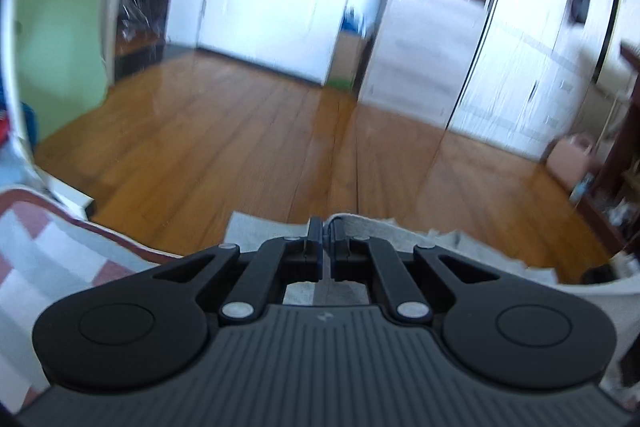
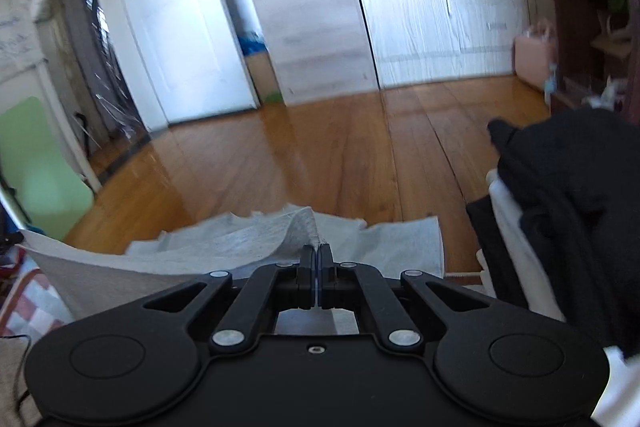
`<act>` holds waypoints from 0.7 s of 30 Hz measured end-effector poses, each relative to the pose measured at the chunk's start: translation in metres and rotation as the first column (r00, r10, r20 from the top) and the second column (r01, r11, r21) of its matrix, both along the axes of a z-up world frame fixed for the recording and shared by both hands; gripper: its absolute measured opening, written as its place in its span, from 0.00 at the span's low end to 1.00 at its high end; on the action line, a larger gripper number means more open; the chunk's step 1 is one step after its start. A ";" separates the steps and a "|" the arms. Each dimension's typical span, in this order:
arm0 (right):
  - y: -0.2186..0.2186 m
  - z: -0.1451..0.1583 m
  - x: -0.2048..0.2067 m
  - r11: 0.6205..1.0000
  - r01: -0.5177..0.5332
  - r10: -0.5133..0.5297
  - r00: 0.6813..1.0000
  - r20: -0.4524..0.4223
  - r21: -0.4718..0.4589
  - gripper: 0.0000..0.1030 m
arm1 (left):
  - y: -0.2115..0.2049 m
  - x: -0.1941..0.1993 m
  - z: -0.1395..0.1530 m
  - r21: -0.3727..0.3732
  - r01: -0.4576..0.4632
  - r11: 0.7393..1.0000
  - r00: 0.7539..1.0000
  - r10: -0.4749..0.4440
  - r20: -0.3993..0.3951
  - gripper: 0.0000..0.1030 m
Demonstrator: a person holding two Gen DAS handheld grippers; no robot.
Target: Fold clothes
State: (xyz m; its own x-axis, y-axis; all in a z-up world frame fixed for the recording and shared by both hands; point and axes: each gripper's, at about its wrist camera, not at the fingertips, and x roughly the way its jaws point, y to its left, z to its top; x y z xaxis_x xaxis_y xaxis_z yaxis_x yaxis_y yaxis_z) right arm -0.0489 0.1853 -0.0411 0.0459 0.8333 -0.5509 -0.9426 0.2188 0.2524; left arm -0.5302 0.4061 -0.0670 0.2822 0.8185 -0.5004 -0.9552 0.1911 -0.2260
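Your left gripper has its fingers pressed together on the edge of the grey garment, a fold of cloth pinched between the tips. Your right gripper is the same: fingers closed tight, with the grey garment caught at the tips and rising to a small peak there.

In the left wrist view the grey cloth spreads to both sides just behind the fingers, with a ragged edge running off to the right. In the right wrist view it drapes left from the tips in a broad sheet, and a flatter part lies to the right.

Under the cloth at the left is a red and white checked cover, also seen at the lower left in the right wrist view. At the right, a black garment sits piled on something white, near the grey cloth but apart from it.

Beyond is a wood floor, then a white door, pale wardrobe doors and a green panel at the left. A pink box stands by the dark shelf at the right. The background is blurred.
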 end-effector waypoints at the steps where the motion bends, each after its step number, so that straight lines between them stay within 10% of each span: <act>1: 0.023 -0.010 0.009 0.999 0.005 -0.005 1.000 0.000 -0.032 0.01 | 0.020 0.007 -0.009 -0.017 0.003 1.000 1.000 -0.003 -0.015 0.03; 9: 0.168 -0.061 0.037 0.989 0.016 0.001 0.993 0.117 -0.150 0.01 | 0.136 0.052 -0.071 -0.097 -0.025 0.995 0.993 0.013 -0.118 0.03; 21: 0.240 -0.090 0.058 0.982 0.057 -0.027 0.986 0.165 -0.181 0.01 | 0.211 0.075 -0.116 -0.153 -0.058 0.986 0.992 0.040 -0.116 0.03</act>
State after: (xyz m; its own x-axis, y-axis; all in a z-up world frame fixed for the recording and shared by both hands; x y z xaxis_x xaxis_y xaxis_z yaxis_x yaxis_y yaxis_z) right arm 0.0095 0.4251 -0.1310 0.1795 0.7132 -0.6776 -0.9565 0.2876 0.0493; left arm -0.4556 0.6167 -0.1829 0.1784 0.7392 -0.6494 -0.9835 0.1143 -0.1400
